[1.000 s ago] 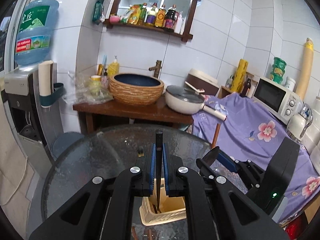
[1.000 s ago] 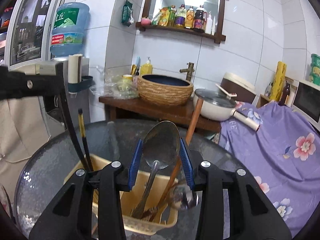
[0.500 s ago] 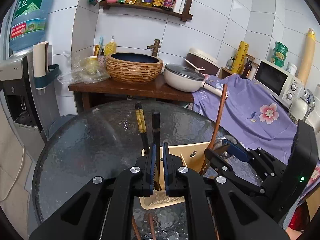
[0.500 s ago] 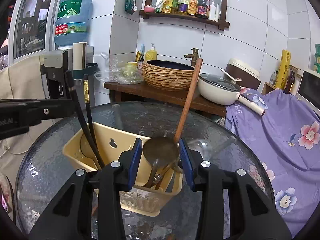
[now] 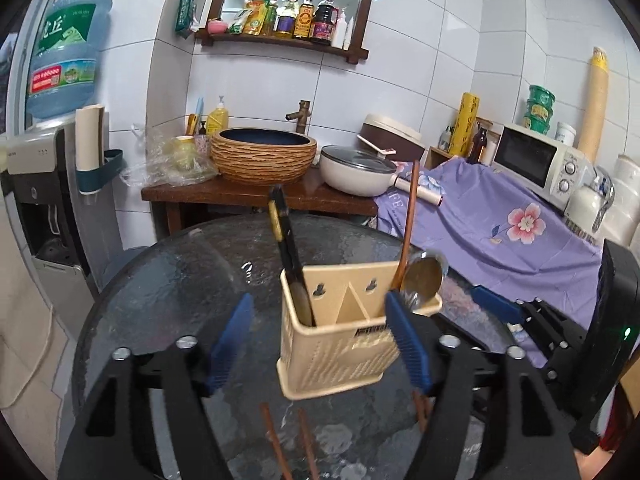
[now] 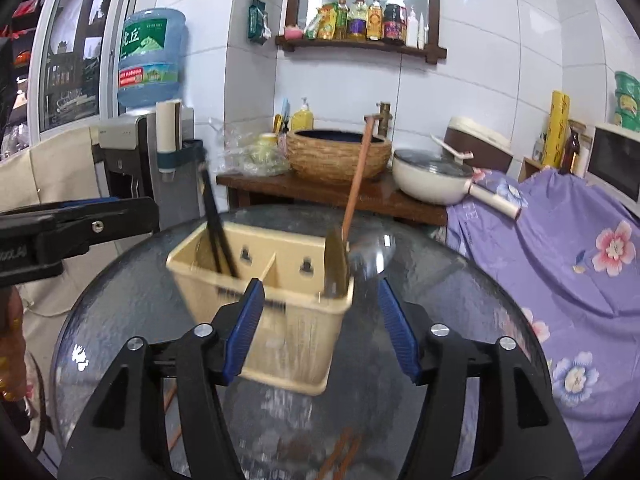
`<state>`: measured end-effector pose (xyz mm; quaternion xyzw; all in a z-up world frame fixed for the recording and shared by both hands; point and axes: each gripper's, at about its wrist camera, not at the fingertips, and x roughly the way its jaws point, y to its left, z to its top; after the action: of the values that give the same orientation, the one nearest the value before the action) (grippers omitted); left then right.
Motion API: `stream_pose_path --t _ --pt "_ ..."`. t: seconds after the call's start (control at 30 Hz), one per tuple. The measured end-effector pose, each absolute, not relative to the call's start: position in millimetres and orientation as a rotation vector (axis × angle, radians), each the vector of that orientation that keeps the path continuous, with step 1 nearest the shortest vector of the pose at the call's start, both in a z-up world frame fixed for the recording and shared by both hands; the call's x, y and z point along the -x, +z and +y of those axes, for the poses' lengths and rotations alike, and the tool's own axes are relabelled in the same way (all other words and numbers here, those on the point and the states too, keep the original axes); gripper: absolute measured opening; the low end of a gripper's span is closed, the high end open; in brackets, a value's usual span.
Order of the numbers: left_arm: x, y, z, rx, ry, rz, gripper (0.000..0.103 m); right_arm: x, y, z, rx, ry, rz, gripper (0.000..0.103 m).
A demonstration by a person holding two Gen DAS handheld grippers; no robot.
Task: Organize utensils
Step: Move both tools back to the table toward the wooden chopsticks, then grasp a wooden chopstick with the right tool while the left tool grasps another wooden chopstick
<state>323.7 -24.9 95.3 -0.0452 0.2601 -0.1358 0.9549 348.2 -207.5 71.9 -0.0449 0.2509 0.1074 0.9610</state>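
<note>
Now both my left gripper (image 5: 316, 332) and right gripper (image 6: 322, 326) are opening, gripping nothing; the utensils stand in the caddy (image 5: 340, 344). I'd withdraw straight back, avoiding the handles.

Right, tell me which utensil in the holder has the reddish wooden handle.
The ladle in the beige holder's right compartment; its handle is reddish-brown wood. The chopsticks in the left compartment are black.

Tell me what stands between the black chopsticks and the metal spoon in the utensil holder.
Only the holder's divider wall: black chopsticks left compartment, metal spoon right, shown in both wrist views.
</note>
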Motion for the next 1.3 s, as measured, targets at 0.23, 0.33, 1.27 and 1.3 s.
stream_pose_path --t 0.23,0.33,1.27,1.3 --pt "-299 38 -13 0.044 -0.236 0.655 0.086 -317 20 -227 0.077 0.163 0.684 0.064" --pt "-297 11 2 0.085 -0.204 0.732 0.080 -311 -11 -242 0.023 0.144 0.800 0.061" --pt "-322 -56 -16 0.030 -0.128 0.915 0.036 -327 -60 -247 -0.053 0.013 0.994 0.032" --pt "-324 -56 -18 0.024 -0.122 0.917 0.035 -329 -60 -246 -0.049 0.006 0.997 0.031"
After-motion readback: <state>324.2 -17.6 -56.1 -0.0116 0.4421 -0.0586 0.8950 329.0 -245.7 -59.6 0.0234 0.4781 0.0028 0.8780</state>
